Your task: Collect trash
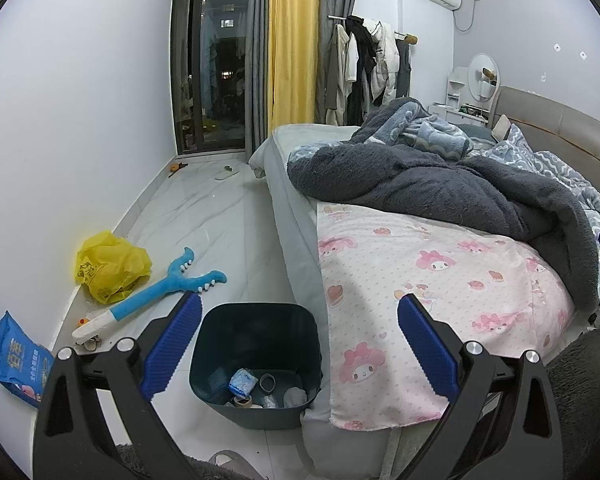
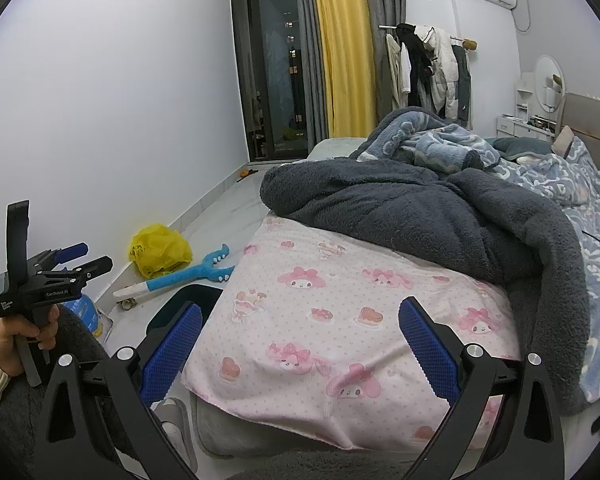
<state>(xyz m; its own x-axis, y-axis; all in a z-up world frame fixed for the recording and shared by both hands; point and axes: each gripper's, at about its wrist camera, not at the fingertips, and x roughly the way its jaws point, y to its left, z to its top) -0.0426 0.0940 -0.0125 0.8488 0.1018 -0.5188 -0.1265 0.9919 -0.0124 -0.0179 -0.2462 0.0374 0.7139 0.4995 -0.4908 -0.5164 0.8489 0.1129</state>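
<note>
A dark bin (image 1: 256, 320) stands on the floor beside the bed, with several bits of trash (image 1: 244, 382) at its bottom. My left gripper (image 1: 300, 308) hovers open above it, empty. A crumpled yellow plastic bag (image 1: 110, 266) lies by the wall, and a blue packet (image 1: 16, 360) leans at the near left. My right gripper (image 2: 300, 316) is open and empty over the pink printed sheet (image 2: 340, 320). In the right wrist view the left gripper (image 2: 80, 258) is held in a hand at the far left, the yellow bag (image 2: 160, 250) beyond it, and the bin's rim (image 2: 192, 294) peeks beside the bed.
A blue and white toy grabber (image 1: 156, 292) lies on the tiled floor between bag and bin. The bed (image 1: 440, 248) with dark and blue blankets fills the right. A slipper (image 1: 226, 174) lies far off near the glass door. A grey slipper (image 2: 176, 412) shows below.
</note>
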